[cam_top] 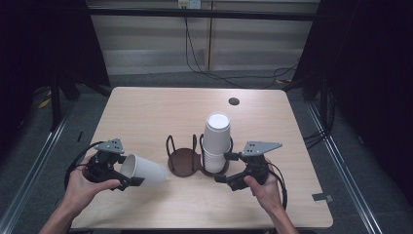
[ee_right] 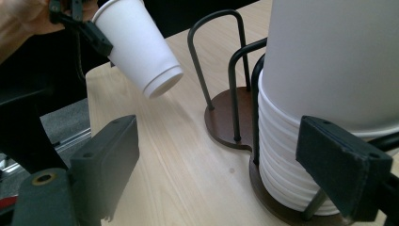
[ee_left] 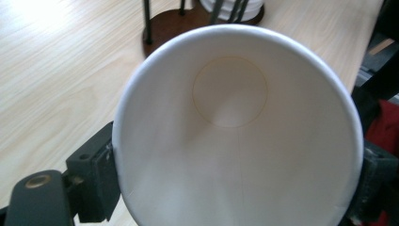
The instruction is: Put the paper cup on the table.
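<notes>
Left gripper point(cam_top: 127, 174) clamped on a tilted white paper cup point(cam_top: 144, 170), held above the bench point(cam_top: 146, 112). Right gripper point(cam_top: 226, 167) spread apart beside the cup stack point(cam_top: 216, 141) in the dark wire holder point(cam_top: 184, 161).

Black grippers point(cam_top: 127, 176) with blocky fingers point(ee_right: 101, 162), grey triangular plates point(cam_top: 261, 147), trailing cables point(cam_top: 73, 165).

High view looks down on table point(cam_top: 146, 112); gripper views close, sharing holder point(ee_right: 226, 117).

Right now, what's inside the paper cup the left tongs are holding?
Nothing: the left gripper view looks straight into the paper cup, showing bare white walls and a clean bottom. The left tongs grip its rim.
</notes>
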